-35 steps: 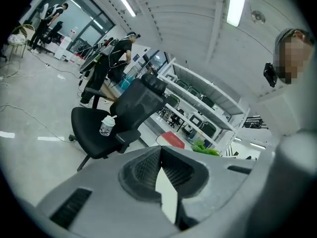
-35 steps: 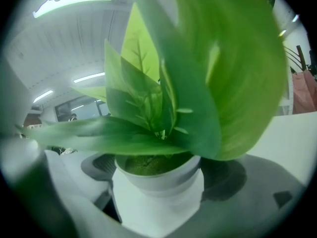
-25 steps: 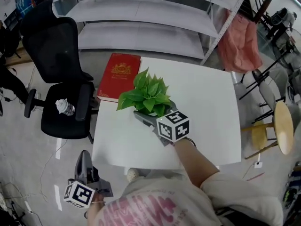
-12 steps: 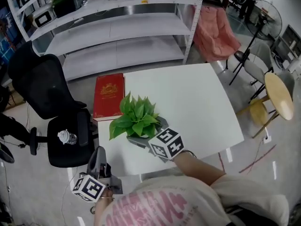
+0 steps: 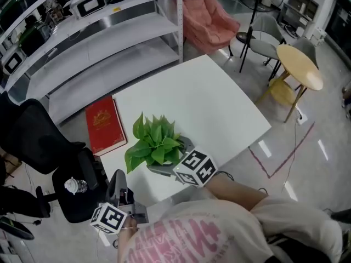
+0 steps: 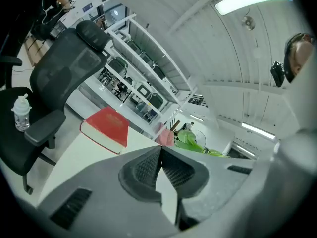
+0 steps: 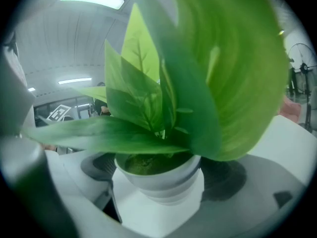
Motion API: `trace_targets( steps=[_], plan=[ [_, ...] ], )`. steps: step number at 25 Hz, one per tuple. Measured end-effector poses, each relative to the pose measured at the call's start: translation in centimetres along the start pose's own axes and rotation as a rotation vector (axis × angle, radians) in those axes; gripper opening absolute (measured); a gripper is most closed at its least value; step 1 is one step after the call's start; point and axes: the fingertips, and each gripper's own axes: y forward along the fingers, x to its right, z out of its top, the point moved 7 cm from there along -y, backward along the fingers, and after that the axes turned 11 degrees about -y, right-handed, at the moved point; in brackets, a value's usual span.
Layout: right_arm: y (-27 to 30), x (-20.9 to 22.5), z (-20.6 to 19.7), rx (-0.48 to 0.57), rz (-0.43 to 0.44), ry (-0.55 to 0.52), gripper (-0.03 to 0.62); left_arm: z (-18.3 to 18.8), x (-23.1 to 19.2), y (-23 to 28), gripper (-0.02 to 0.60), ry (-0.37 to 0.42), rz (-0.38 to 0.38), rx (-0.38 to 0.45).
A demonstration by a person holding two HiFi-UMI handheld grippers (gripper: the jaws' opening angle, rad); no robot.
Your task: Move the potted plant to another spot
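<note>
Head view, plant: the potted plant [image 5: 154,144] stands left of centre, near the lower-left edge of the white table [image 5: 211,100] and just right of the red book [image 5: 102,125]. I cannot tell whether it rests on the table or hangs just above it.
Head view, right claw: the right claw [image 5: 170,159] reaches in from below, one jaw on each side of the plant's base.
Head view, left claw: the left claw [image 5: 117,179] is at lower left, off the table and beside the black chair [image 5: 41,147], which carries a bottle [image 5: 74,186].
Head view, risk: the plant is close to the table edge, so a careless set-down there could tip it off. A swing to the left could knock it against the book.
Left gripper view, claw: the jaws meet at their tips with nothing between them.
Left gripper view, textures: matte grey claw shells with dark ribbed pads. The book is a hard red cover with pale page edges.
Right gripper view, claw: closed on the pot [image 7: 158,175], with the jaws against its two sides.
Right gripper view, shapes: the pot is white, smooth and round, with a stepped rim that tapers downward. The leaves [image 7: 198,83] are broad, pointed and waxy.
Right gripper view, risk: the smooth, tapered wall could slip down or twist between the jaws if tilted. The leaves fill this view and hide whatever lies ahead.
</note>
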Motion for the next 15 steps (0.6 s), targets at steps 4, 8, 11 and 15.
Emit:
trace_targets(
  steps=[4,8,11,15],
  plan=[
    [-2.9,0.4,-1.6,0.002,-0.078,0.042,0.532,-2.1,0.8,1.5,0.002,0.01,-0.058,-0.09],
    [-5.3,1.0,-2.9,-0.01,-0.163,0.072,0.532,-3.4,1.5,2.9,0.002,0.018,-0.108,-0.156],
    [-7.2,1.4,-3.4,-0.019,-0.223,0.082,0.532,-4.4,2.1,3.8,0.002,0.012,-0.141,-0.196],
    [-9.4,2.3,-3.9,-0.042,-0.305,0.087,0.532,-5.7,2.9,5.2,0.002,0.01,-0.186,-0.248]
  ],
)
